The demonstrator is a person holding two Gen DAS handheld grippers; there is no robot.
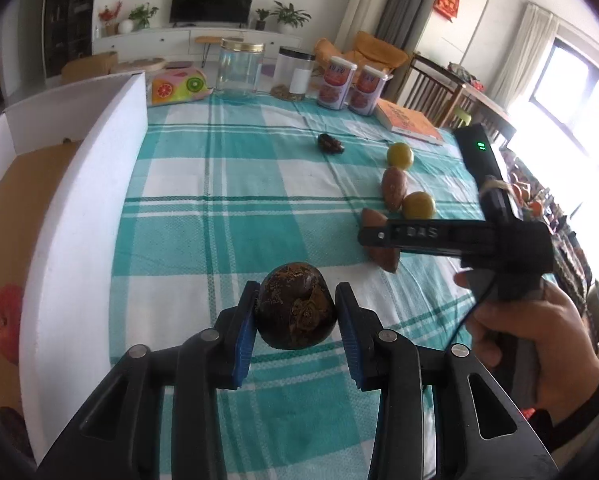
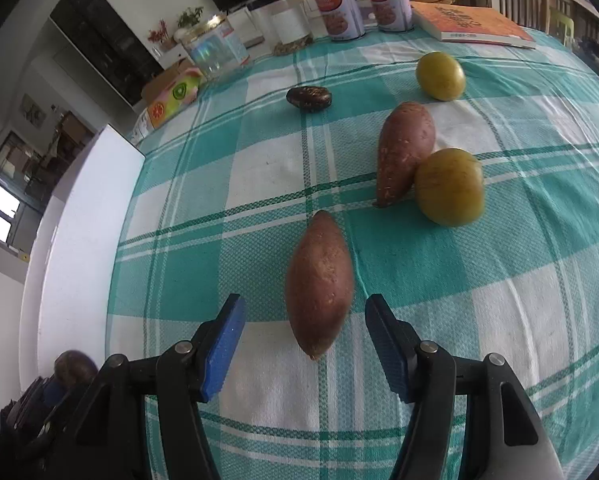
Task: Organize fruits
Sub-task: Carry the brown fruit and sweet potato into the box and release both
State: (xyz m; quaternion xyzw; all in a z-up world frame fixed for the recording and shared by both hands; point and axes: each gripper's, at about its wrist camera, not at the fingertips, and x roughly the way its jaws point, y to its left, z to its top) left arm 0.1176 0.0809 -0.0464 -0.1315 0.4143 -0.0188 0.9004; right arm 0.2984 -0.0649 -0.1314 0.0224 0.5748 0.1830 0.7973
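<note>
A home living and dining room: a television (image 1: 212, 2) stands on a long white cabinet (image 1: 195, 40) with potted plants (image 1: 289, 16), curtains (image 1: 397, 4) hang by a window (image 1: 579, 100), and a teal plaid tablecloth (image 1: 227, 184) covers the worktop near wooden chairs (image 1: 427, 92).

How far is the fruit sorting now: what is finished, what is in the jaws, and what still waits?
Finished: cannot tell; the white box hides its contents. In hand: the left gripper holds a dark brown fruit. The right gripper is open around the near sweet potato. Waiting on the cloth: another sweet potato, two yellow-green fruits and a small dark fruit.
</note>
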